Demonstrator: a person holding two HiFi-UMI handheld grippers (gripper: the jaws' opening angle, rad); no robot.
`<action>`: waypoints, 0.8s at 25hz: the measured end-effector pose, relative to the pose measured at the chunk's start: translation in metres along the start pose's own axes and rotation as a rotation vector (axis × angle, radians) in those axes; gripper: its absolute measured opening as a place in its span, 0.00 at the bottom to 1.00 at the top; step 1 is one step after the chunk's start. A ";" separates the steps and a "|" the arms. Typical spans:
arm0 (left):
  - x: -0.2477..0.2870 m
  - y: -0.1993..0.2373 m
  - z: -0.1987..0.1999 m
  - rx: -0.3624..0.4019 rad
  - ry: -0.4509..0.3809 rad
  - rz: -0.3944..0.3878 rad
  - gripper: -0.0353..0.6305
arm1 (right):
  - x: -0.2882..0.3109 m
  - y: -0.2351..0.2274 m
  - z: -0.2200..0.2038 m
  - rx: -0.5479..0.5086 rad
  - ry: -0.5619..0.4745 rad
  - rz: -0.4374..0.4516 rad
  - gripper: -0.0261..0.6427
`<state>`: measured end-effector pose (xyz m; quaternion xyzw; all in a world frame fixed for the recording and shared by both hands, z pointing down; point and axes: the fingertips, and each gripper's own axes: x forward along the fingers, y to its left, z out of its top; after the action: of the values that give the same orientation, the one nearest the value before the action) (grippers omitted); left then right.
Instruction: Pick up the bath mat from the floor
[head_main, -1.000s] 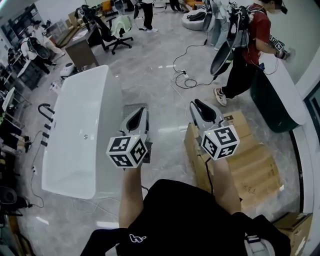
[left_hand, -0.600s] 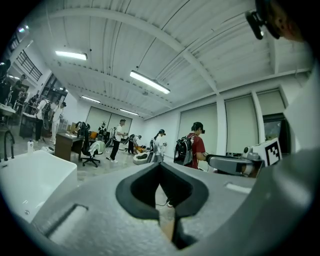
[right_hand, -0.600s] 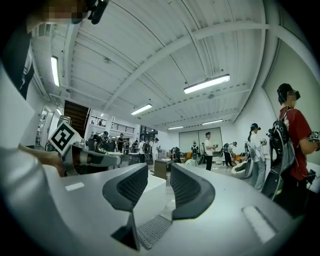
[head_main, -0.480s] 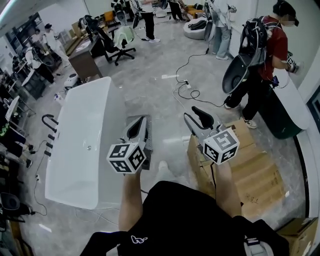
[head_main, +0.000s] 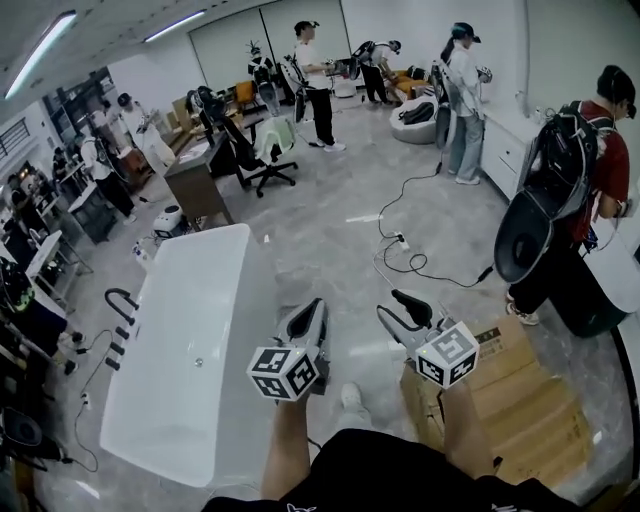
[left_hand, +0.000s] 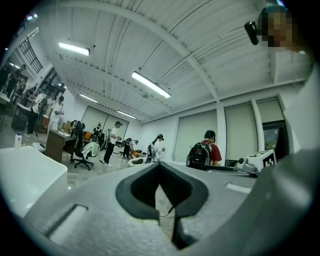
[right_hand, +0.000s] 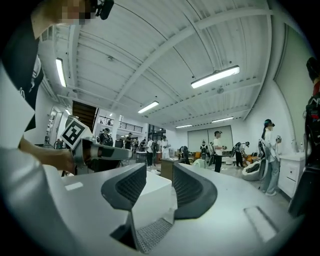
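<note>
Both grippers are raised and level – nothing in hand yet. The left gripper (head_main: 314, 312) is clamped tight on nothing; the right gripper (head_main: 398, 306) has its jaws opening, with only the distant room between them. The bath mat (head_main: 292, 290) is on the floor at frame centre, against the right flank of the bathtub (head_main: 190, 340), partly hidden behind the left gripper. Its long side seems to run up-frame along the tub – so the left gripper is nearer and must drop down and forward.
</note>
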<state>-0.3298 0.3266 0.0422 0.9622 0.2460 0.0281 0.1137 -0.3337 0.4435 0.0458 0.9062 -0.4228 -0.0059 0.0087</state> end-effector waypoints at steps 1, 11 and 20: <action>0.007 0.012 0.000 0.004 0.004 0.006 0.06 | 0.012 -0.004 -0.004 0.009 -0.002 0.001 0.28; 0.084 0.126 0.046 -0.012 -0.033 0.051 0.06 | 0.148 -0.055 0.005 0.017 0.000 0.054 0.28; 0.136 0.243 0.094 -0.012 -0.074 0.141 0.06 | 0.291 -0.099 0.032 0.040 -0.038 0.123 0.28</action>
<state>-0.0868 0.1650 0.0072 0.9768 0.1729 0.0017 0.1264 -0.0717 0.2837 0.0107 0.8783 -0.4776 -0.0140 -0.0173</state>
